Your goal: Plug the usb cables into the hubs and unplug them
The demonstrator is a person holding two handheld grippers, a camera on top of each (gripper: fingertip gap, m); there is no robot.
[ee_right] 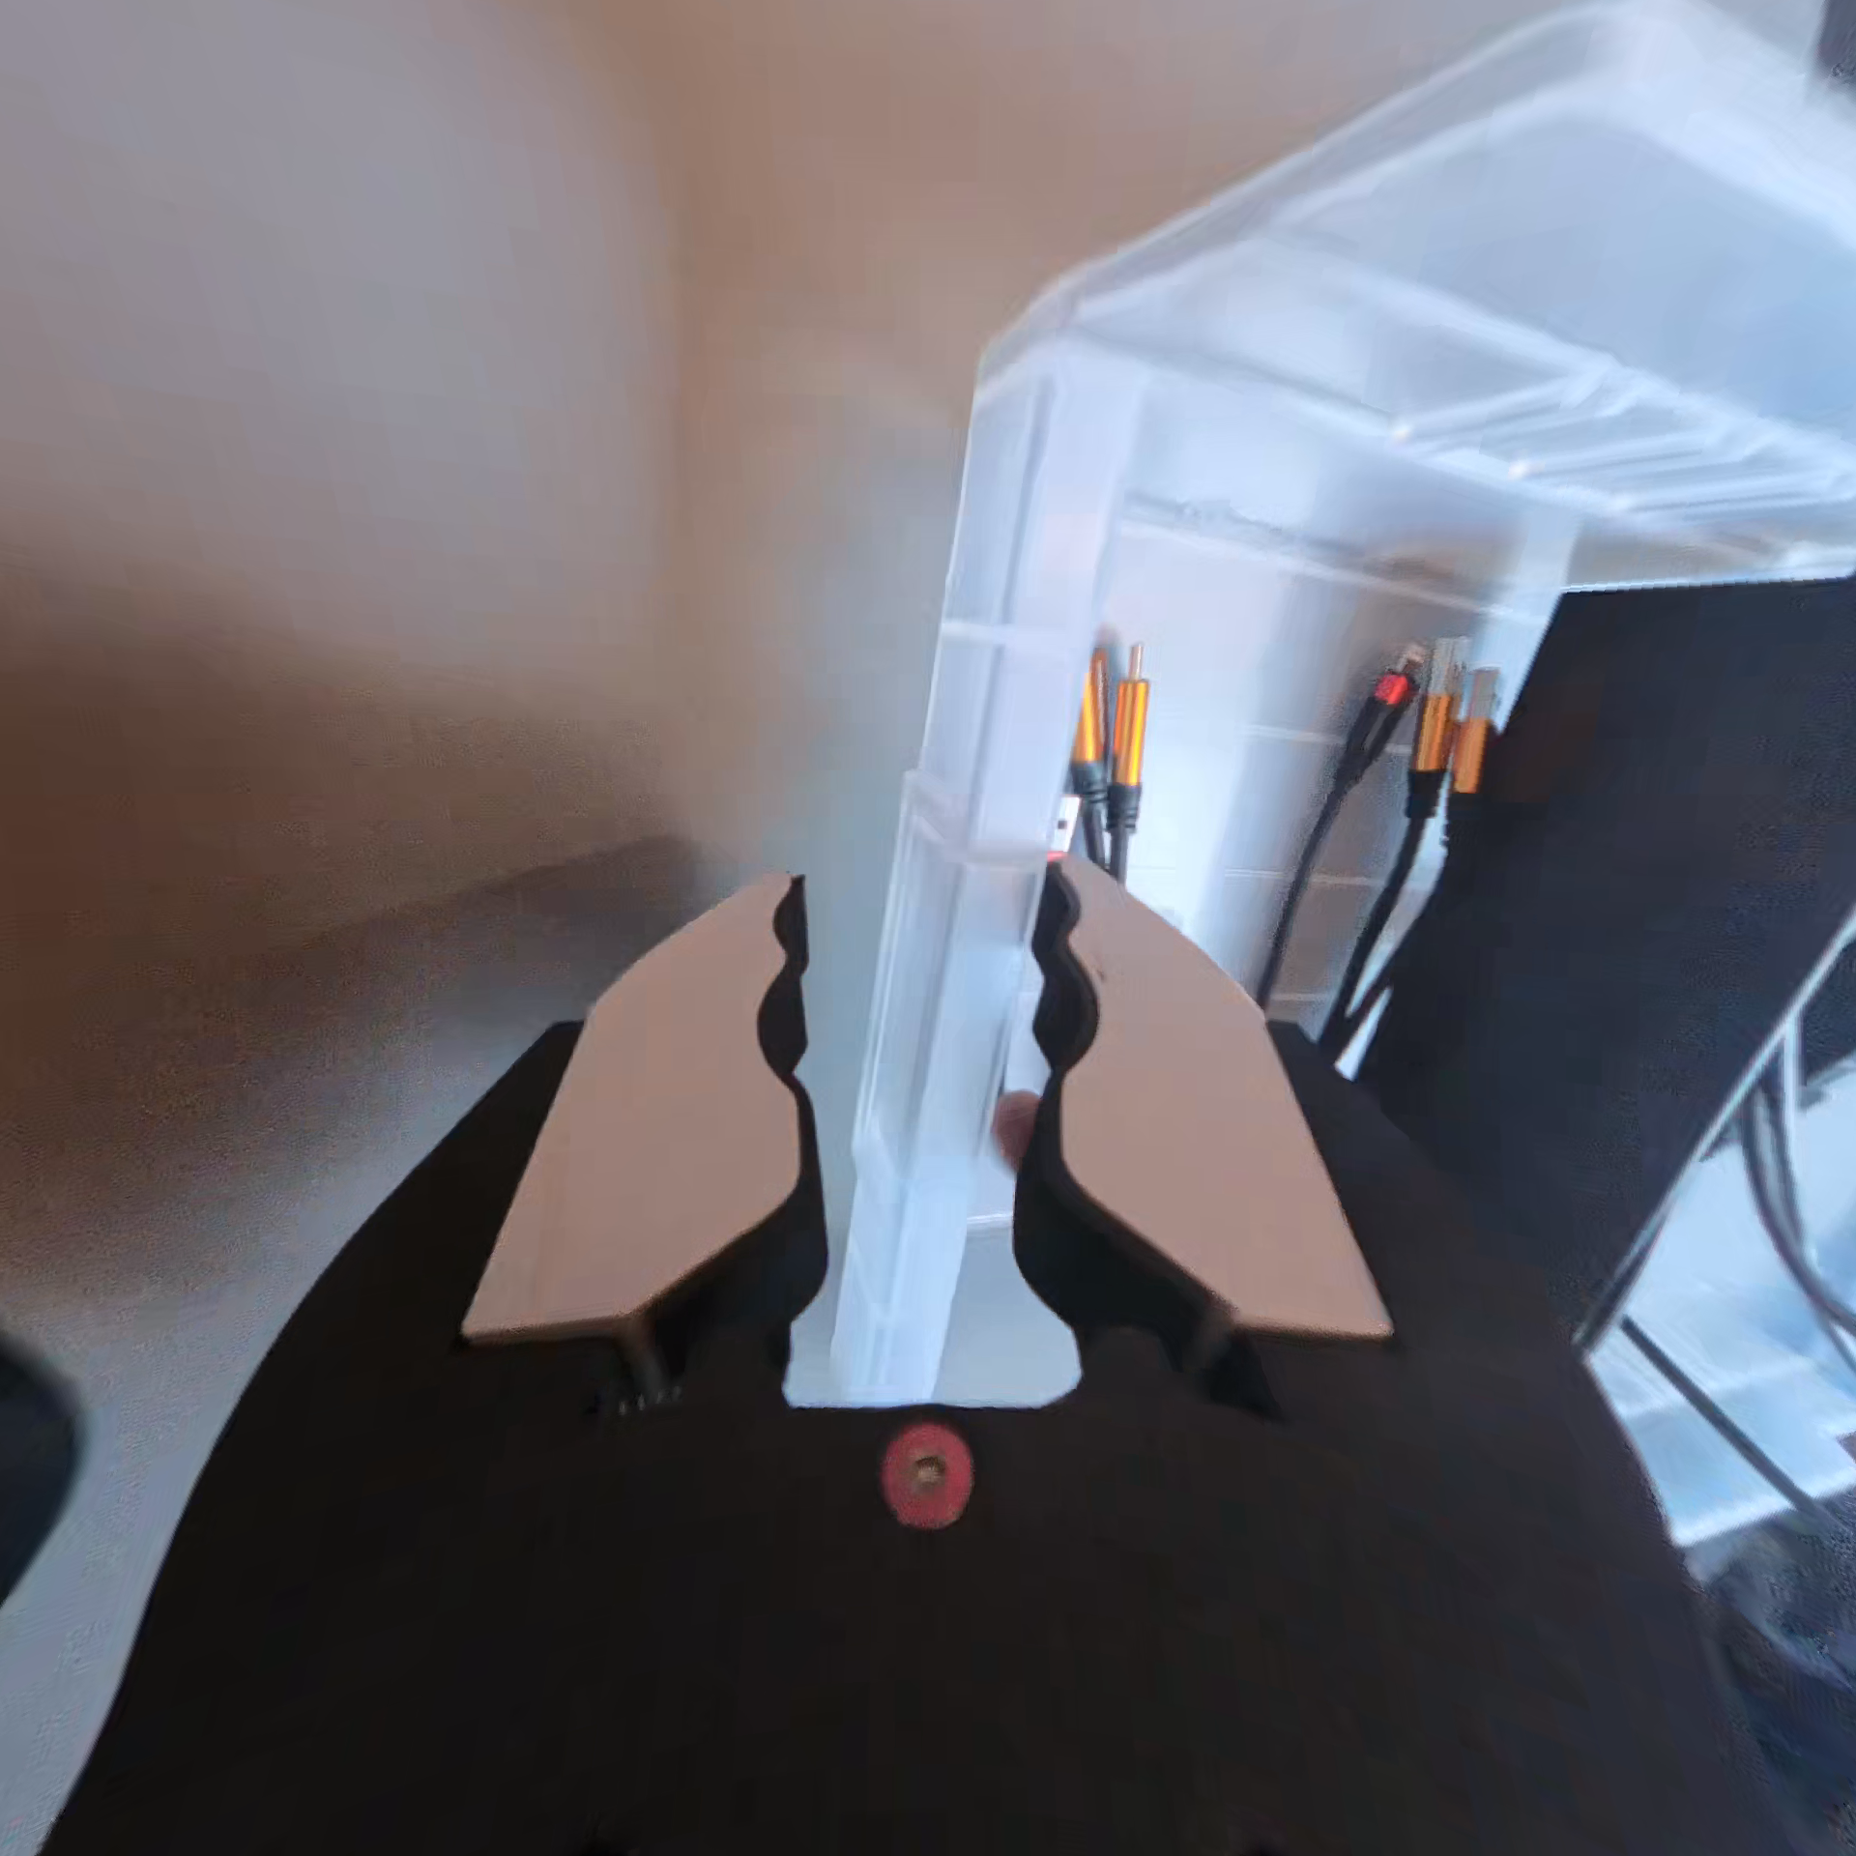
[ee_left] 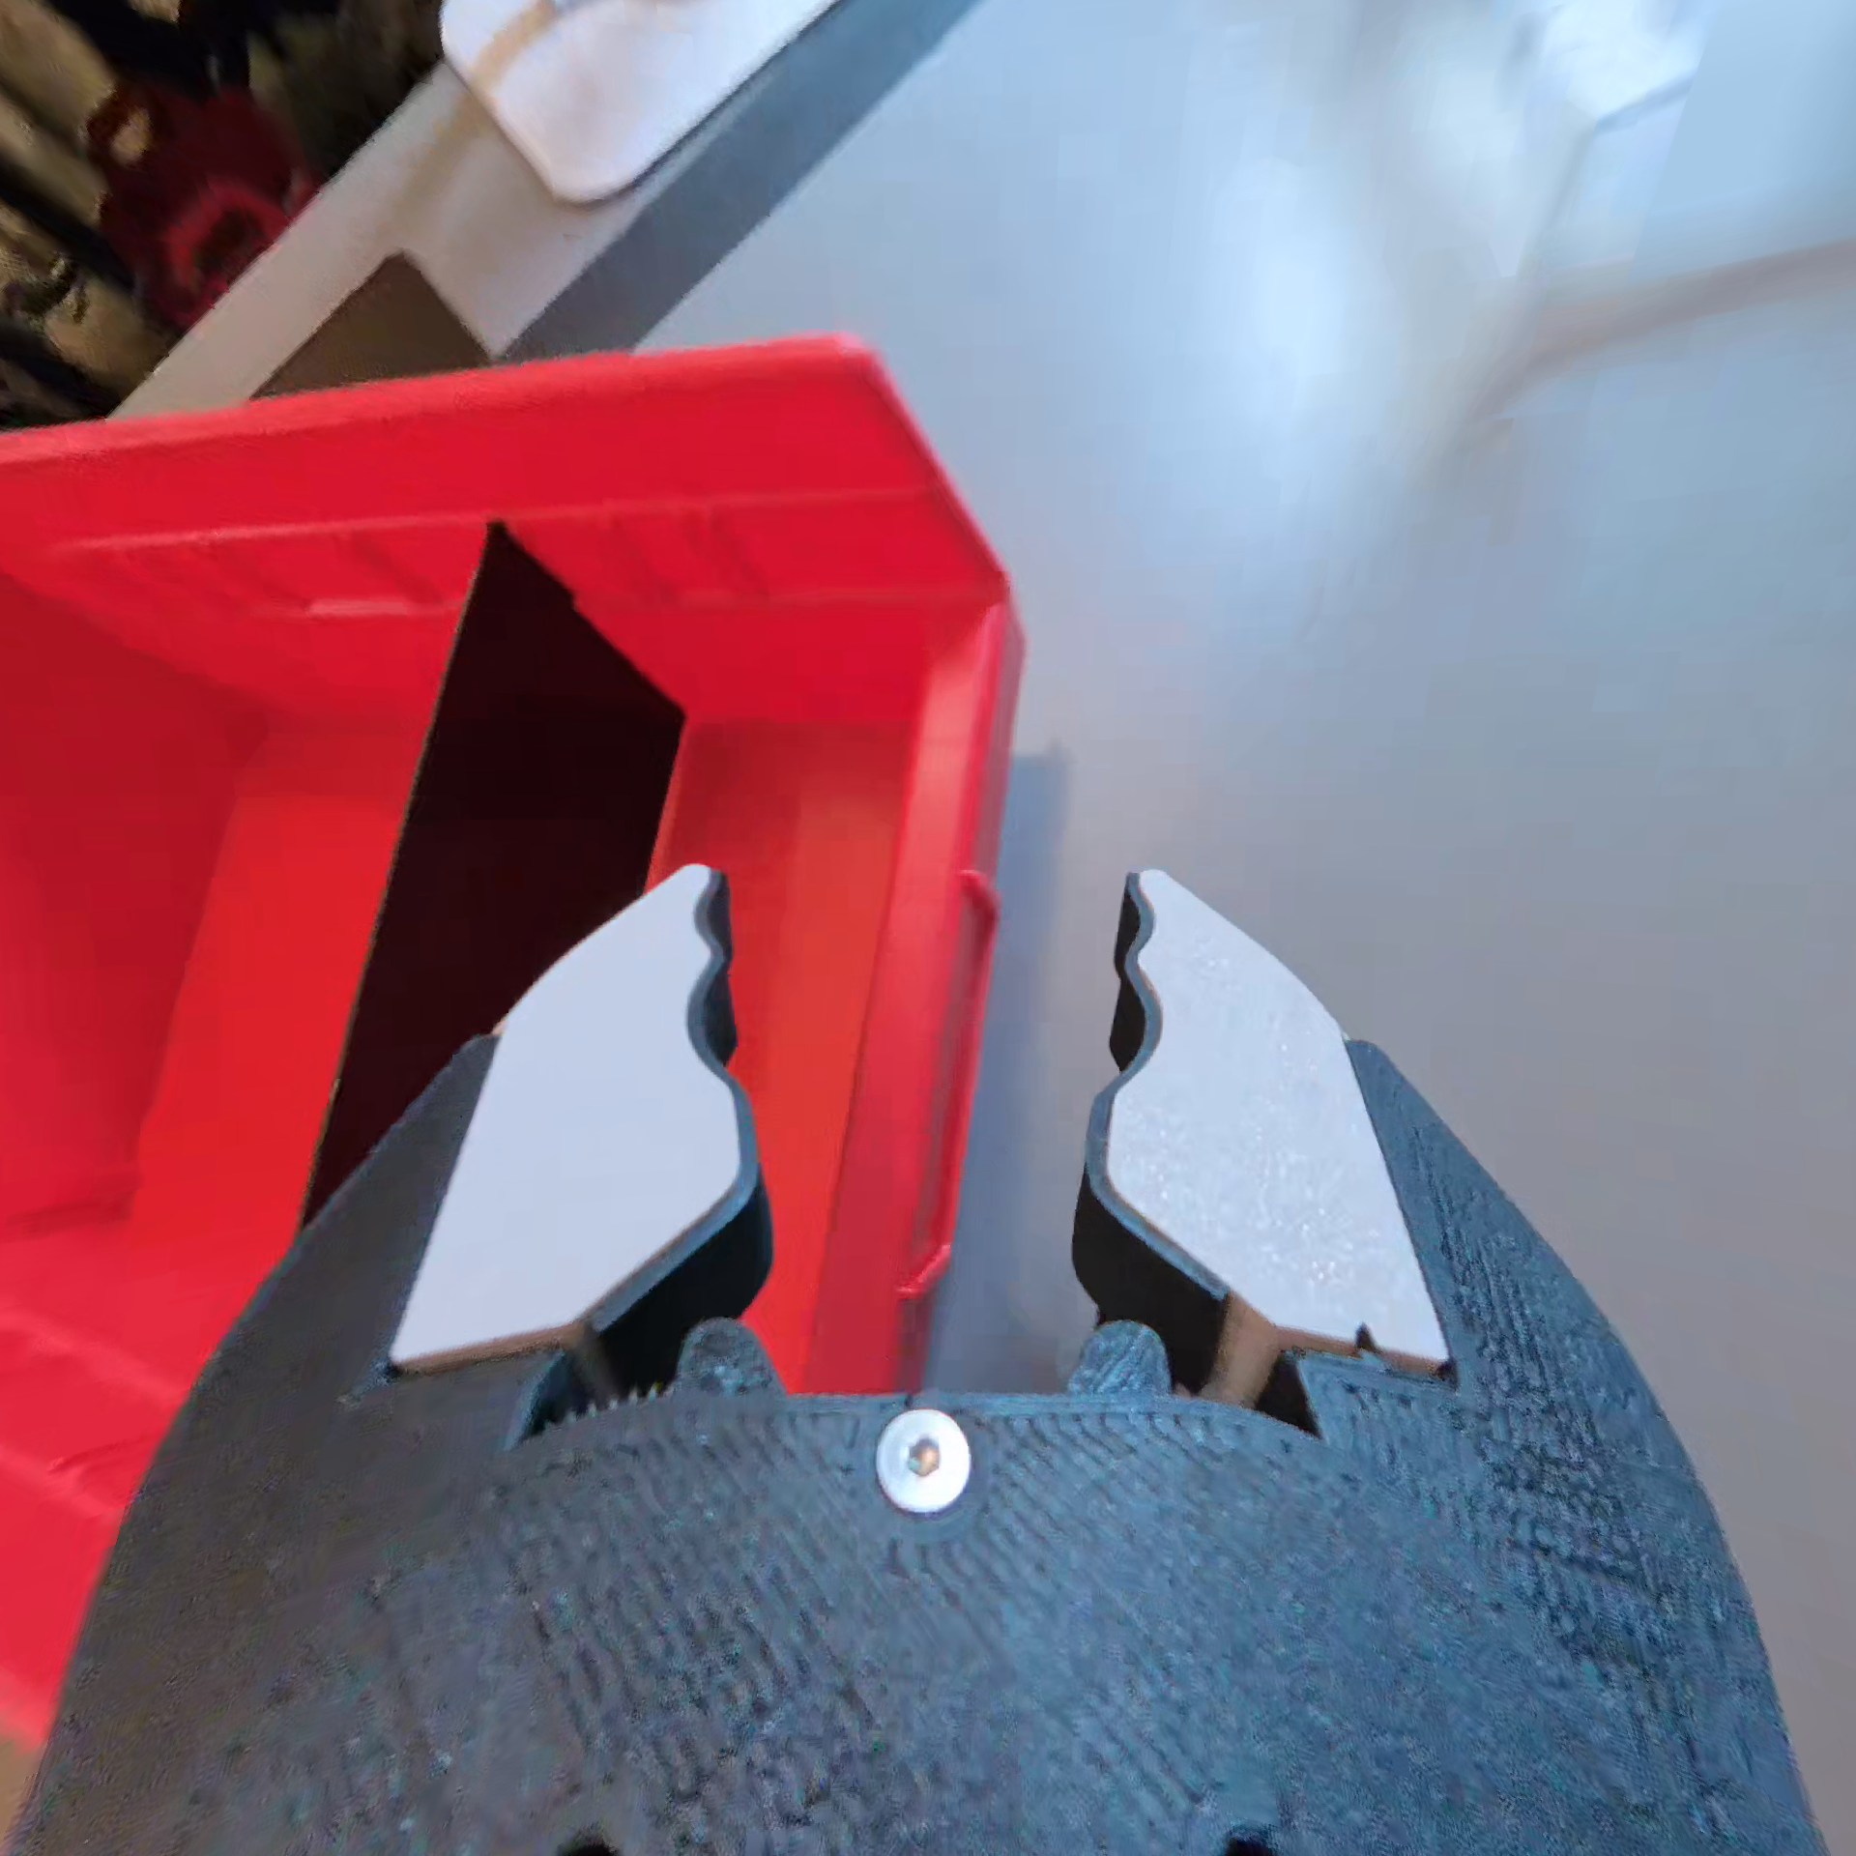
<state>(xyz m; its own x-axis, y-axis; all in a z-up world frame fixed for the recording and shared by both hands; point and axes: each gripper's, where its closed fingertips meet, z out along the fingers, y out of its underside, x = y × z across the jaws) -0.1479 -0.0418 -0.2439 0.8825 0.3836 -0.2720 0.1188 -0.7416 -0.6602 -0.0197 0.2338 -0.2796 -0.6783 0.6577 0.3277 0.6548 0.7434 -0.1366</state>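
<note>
In the right wrist view, several black USB cables with orange plugs (ee_right: 1130, 743) and one with a red plug (ee_right: 1391, 693) stand inside a clear plastic bin (ee_right: 1306, 331). My right gripper (ee_right: 919, 884) is partly open and empty, and the bin's near corner shows between its jaws. In the left wrist view, my left gripper (ee_left: 924, 884) is wide open and empty, over the right wall of a red bin (ee_left: 603, 452). A dark divider (ee_left: 522, 854) stands in that bin. No hub is clearly visible.
A black panel (ee_right: 1607, 904) stands in the clear bin, to the right of the cables. The red bin sits on a pale grey table (ee_left: 1406, 603). A white flat object (ee_left: 603, 90) lies beyond the table's far edge. Both views are motion-blurred.
</note>
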